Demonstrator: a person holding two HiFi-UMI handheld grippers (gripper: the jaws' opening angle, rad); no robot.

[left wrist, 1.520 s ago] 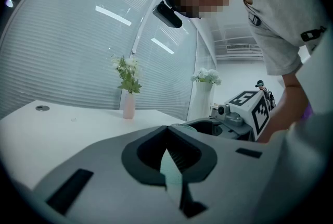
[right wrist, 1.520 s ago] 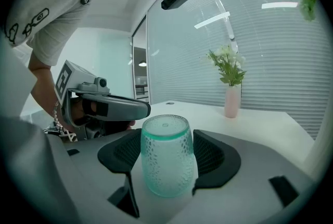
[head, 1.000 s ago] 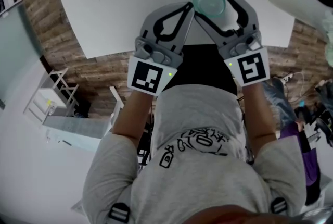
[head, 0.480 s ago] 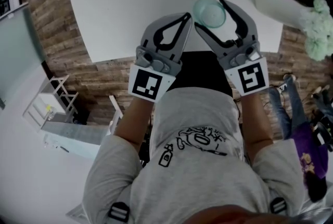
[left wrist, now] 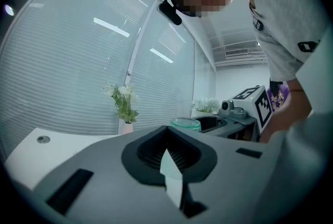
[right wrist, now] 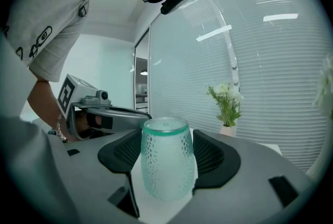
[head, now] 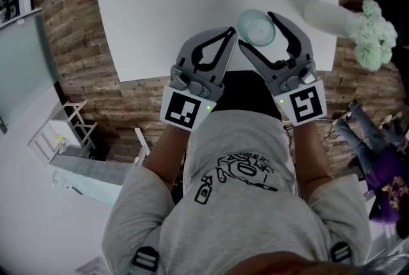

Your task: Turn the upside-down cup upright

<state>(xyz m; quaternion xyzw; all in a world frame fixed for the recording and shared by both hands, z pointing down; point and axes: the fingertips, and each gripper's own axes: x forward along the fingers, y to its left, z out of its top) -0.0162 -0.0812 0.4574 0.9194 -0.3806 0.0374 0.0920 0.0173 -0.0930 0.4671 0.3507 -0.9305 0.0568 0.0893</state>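
A pale green dimpled cup (right wrist: 167,160) stands upside down, base on top, between the pads of my right gripper (right wrist: 167,158), which is shut on its sides. From the head view the cup (head: 257,27) shows its round base above the near part of the white table (head: 166,5), with the right gripper (head: 257,31) around it. My left gripper (head: 233,34) sits just left of the cup, jaws shut and empty. In the left gripper view the closed jaws (left wrist: 167,132) point toward the cup's base (left wrist: 184,124).
A white vase (head: 326,13) with pale flowers (head: 374,34) stands at the table's right edge. The same flowers (right wrist: 226,100) appear before a glass wall with blinds. A small round fitting (left wrist: 43,139) sits in the tabletop. Wooden floor lies below the table's near edge (head: 153,73).
Both grippers have risen together above the table, the cup staying in the right jaws. The left jaws stay shut.
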